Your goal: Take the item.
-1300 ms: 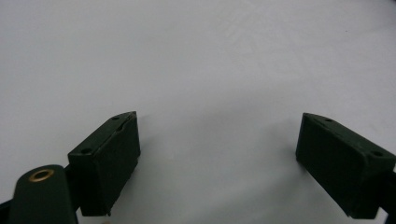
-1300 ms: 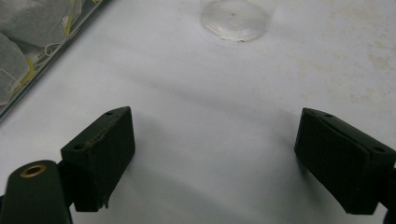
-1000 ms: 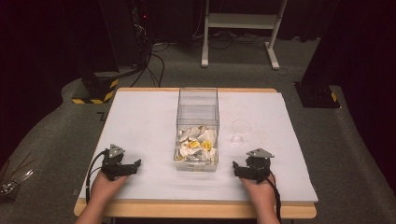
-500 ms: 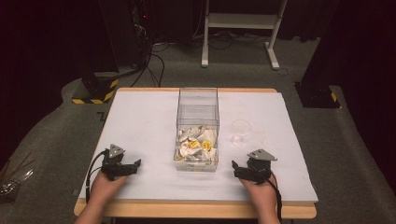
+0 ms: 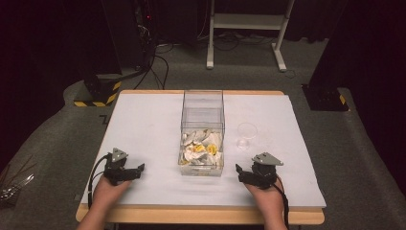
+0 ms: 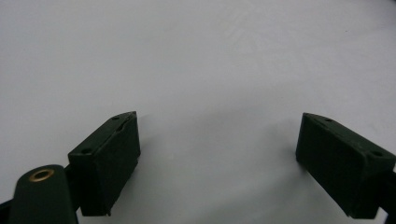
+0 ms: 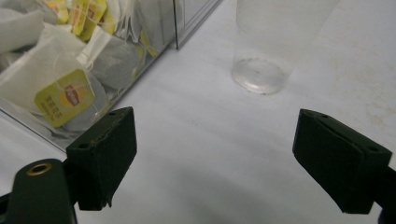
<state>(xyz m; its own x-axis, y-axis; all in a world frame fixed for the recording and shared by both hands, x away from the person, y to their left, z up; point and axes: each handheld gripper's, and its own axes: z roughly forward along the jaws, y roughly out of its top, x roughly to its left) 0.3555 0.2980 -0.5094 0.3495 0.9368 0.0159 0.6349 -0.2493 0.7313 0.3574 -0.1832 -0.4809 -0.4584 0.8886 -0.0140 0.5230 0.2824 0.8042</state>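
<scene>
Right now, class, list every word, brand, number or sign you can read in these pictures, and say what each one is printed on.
Yellow tag on a tea bag in the clear box: a red brand logo with small lines beneath, too blurred to read for certain.
Other yellow tags in the box: blurred, unreadable.
Clear cup: no print visible.
White table cover: a dark mark at its left edge, unreadable.

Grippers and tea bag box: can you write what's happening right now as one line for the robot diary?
left gripper: open, holding nothing | right gripper: open, holding nothing | clear box: tea bags inside | clear cup: upright, right of box
</scene>
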